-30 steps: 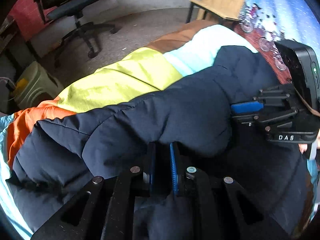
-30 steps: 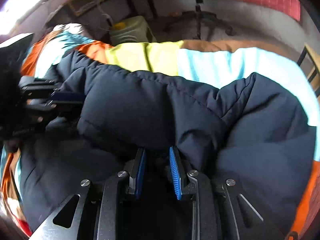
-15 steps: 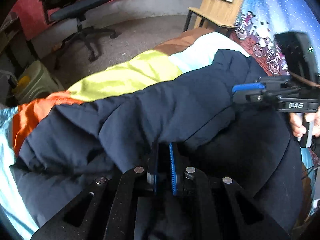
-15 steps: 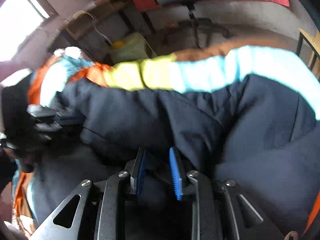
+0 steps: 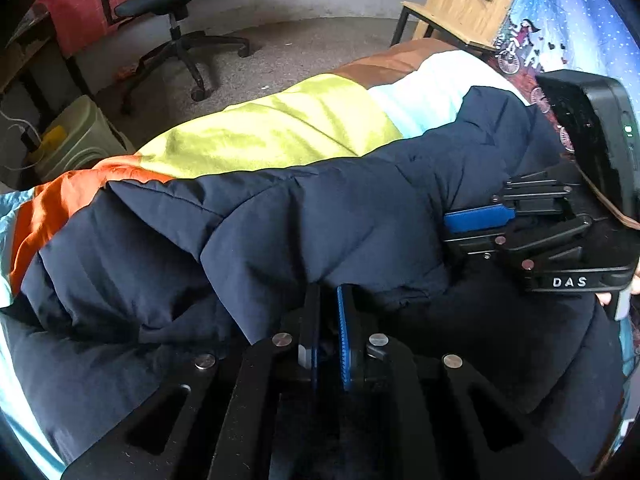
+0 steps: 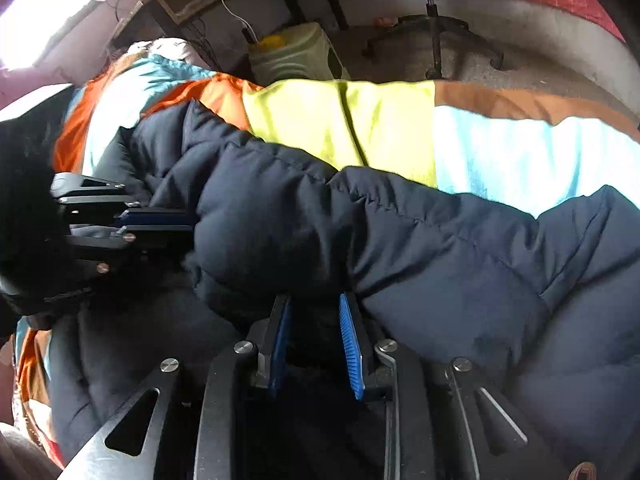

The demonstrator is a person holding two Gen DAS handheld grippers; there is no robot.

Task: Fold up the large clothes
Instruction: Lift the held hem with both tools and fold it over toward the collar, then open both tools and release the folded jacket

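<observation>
The navy puffer jacket (image 5: 304, 216) lay across the striped bedspread (image 5: 272, 136), bunched into a thick quilted roll running the width of the bed, with flatter dark fabric of the same jacket spread on the near side of the roll. In my right wrist view the jacket (image 6: 400, 248) covered most of the near half of the bedspread (image 6: 500, 160), whose yellow, pale blue, orange and brown bands showed beyond it.

My left gripper (image 5: 328, 320) was nearly pressed together, its blue pads pinching a fold at the near edge of the jacket's roll. From the right wrist camera I saw that same left gripper (image 6: 160, 224) at the jacket's far left, fingers lying sideways against the padding. My right gripper (image 6: 316, 320) had its jaws partly spread with jacket fabric bulging down between them; whether it actually clamped the cloth I could not tell. In the left wrist view the right gripper (image 5: 476, 224) sat at the jacket's right end, one blue pad showing, pushed against the roll.

Beyond the jacket and the bed's far edge, a black office chair (image 5: 176, 4) stood on the grey floor. A pale green plastic container (image 5: 76, 140) sat left of the jacket, off the bed, and a wooden desk (image 5: 460, 4) stood beyond the jacket's right end.
</observation>
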